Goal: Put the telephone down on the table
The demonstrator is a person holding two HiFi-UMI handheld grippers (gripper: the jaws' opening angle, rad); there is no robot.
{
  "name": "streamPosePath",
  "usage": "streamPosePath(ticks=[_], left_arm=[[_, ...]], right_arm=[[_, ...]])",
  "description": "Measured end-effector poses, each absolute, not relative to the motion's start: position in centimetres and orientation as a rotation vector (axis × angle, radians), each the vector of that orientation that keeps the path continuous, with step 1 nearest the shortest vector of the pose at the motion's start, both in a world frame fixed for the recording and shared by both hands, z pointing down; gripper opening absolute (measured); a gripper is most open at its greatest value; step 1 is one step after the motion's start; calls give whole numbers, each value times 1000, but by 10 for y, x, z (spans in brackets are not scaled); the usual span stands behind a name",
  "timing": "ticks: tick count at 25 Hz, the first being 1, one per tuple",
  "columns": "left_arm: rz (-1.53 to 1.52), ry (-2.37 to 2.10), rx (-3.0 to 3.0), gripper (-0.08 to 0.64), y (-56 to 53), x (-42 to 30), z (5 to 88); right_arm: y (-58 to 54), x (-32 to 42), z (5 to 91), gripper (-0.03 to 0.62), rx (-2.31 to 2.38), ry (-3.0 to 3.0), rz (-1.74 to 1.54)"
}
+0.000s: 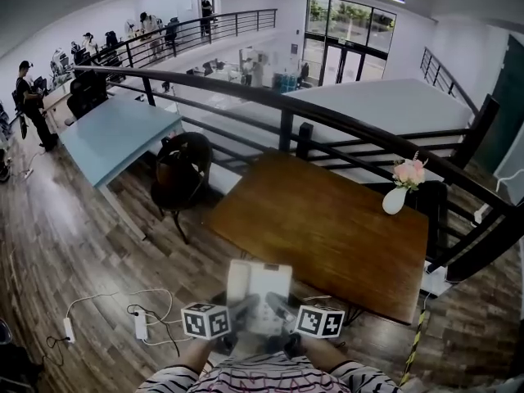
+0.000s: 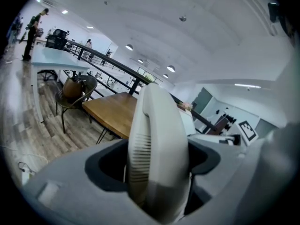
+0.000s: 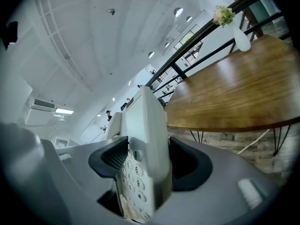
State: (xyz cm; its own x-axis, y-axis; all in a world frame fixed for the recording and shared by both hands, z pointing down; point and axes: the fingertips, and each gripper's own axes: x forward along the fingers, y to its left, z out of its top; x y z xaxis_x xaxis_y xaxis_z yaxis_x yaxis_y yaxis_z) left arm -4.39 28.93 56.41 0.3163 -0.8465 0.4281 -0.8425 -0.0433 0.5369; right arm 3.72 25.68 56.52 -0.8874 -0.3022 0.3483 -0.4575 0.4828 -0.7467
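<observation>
The head view shows the telephone (image 1: 259, 287) held in the air over the near edge of the table (image 1: 327, 219). Only the left gripper (image 2: 157, 165) view shows its jaws pinching the handset (image 2: 157, 125). Only the right gripper (image 3: 140, 165) view shows its jaws pinching the telephone body beside the keypad (image 3: 132, 175).

telephone (image 1: 260, 289): smooth matt plastic | table (image 1: 327, 228): smooth wood, slight sheen | floor (image 1: 74, 244): wood planks | railing (image 1: 286, 105): dark metal

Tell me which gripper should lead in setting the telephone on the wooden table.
Right, probably. The right gripper clamps the telephone at its keypad, with the table close ahead in its view. The left gripper grips the handset side, farther off. Both should lower together.
</observation>
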Motion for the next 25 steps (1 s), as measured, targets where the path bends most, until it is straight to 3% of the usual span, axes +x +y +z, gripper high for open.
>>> streamPosePath(ticks=[13, 25], left_arm=[[-16, -1540, 1816, 359, 120, -48, 565], [13, -1536, 1779, 359, 26, -58, 581]], right_arm=[[84, 33, 568, 273, 595, -2555, 1364], [-10, 21, 584, 273, 577, -2513, 1405]])
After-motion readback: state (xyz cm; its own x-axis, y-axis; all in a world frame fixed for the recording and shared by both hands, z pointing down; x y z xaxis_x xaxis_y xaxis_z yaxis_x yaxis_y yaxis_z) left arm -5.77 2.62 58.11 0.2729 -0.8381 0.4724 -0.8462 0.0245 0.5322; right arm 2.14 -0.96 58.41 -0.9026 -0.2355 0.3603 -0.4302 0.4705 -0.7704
